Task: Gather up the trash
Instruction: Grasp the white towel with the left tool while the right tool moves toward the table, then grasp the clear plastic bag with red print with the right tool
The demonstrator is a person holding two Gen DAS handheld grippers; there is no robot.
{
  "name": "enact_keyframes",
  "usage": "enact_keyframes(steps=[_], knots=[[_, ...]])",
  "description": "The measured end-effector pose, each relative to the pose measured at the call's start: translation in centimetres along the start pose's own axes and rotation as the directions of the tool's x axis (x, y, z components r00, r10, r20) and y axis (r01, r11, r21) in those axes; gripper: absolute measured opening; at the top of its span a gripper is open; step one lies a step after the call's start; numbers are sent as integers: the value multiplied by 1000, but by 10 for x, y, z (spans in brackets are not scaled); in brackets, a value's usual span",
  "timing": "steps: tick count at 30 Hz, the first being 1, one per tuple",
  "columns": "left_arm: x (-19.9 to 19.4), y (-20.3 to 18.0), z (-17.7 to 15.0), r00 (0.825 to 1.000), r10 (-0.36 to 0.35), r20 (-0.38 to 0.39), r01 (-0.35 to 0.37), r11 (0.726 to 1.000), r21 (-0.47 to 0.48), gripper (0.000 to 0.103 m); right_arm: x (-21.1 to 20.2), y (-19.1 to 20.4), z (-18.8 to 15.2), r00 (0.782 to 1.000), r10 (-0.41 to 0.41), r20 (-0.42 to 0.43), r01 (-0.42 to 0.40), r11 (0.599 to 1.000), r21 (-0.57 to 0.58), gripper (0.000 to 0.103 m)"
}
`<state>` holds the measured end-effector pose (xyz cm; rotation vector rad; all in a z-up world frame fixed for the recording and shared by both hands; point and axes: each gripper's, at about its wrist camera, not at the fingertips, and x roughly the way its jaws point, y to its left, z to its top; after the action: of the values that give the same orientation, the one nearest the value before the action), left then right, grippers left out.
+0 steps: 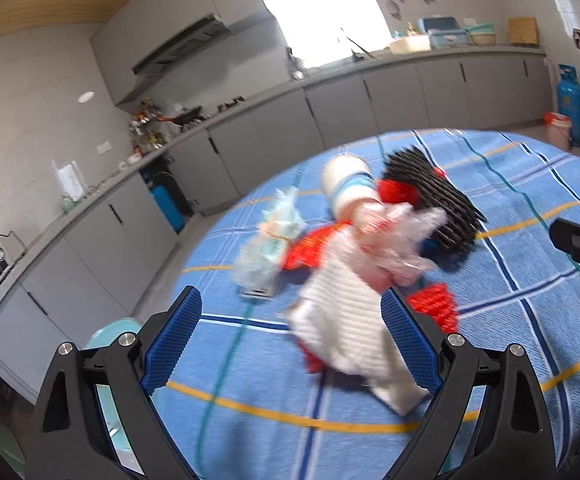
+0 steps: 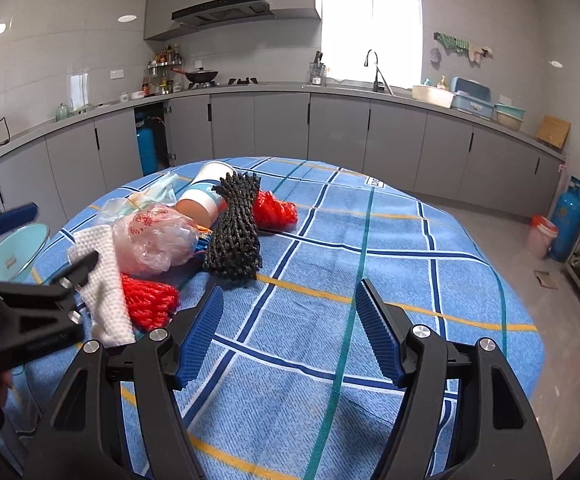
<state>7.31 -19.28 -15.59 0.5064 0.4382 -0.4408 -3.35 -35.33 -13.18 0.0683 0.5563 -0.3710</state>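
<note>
My left tongs (image 1: 290, 344) stand wide apart over the near edge of the table, and the white paper towel (image 1: 350, 320) lies on the cloth between the two blue pads; I see neither pad pressing on it. The view from that side is smeared, so fine contact there I cannot tell.

My right tongs (image 2: 290, 332) are also apart, with only bare tablecloth (image 2: 370, 240) between the pads. They sit to the right of the pile and touch none of it.

The trash lies bunched on the left part of the blue checked tablecloth. Just beside the paper towel is a clump of red net (image 2: 148, 300), and leaning on the towel's far side is a crumpled clear plastic bag (image 2: 154, 240) with red print. Behind that bag a paper cup (image 2: 206, 196) lies on its side, its open end toward my right camera. A bundle of black net (image 2: 234, 228) rests against the cup, and a second piece of red net (image 2: 274, 210) sits just past it. A pale bluish wrapper (image 2: 146, 200) lies at the far left of the pile.

Off the table's left edge, a light teal bin (image 2: 18, 252) stands low beside it. Grey kitchen cabinets (image 2: 330, 128) run along the wall beyond.
</note>
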Motion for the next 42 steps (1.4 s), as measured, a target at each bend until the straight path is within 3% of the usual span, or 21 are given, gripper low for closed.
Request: enact_keyframes(steps=[2,4,6,9,15,19,27,31,39,42], knots=[[5,-7,-3,999,-34,-15,34,999,17,64,2,0,-1,1000,0,-4,0,1000,1,68],[9,-12,-4,997,-72,-35,73,997,23,25,4,-2,-3,1000,1,-10,-1,1000,4,68],[9,-13,-5,994,-104,-38,105,994,24,4,7,-1,-4,1000,4,-17,-4,1000,7,68],[1,-4,-3,990,-141,-18,141,990,-7,3,9,1,-4,1000,7,-24,-7,1000,8,68],[-19,21,3,989,-144,33,146,988,-49,3,9,8,-2,1000,13,-22,-13,1000,0,70],[-28,43,5,994,-98,52,102,991,-84,3,11,16,0,999,27,-26,-27,1000,-5,71],[-22,77,4,995,80,66,-72,992,-105,3,22,53,22,995,104,-15,-104,994,-39,71],[-13,91,1,995,90,49,-82,986,-148,3,33,72,38,991,134,-6,-134,989,-61,71],[-3,99,-5,987,154,45,-147,979,-140,3,52,95,60,988,157,-11,-157,985,-69,71],[-2,101,-6,985,166,46,-158,977,-143,3,59,102,60,986,164,-23,-166,984,-72,82]])
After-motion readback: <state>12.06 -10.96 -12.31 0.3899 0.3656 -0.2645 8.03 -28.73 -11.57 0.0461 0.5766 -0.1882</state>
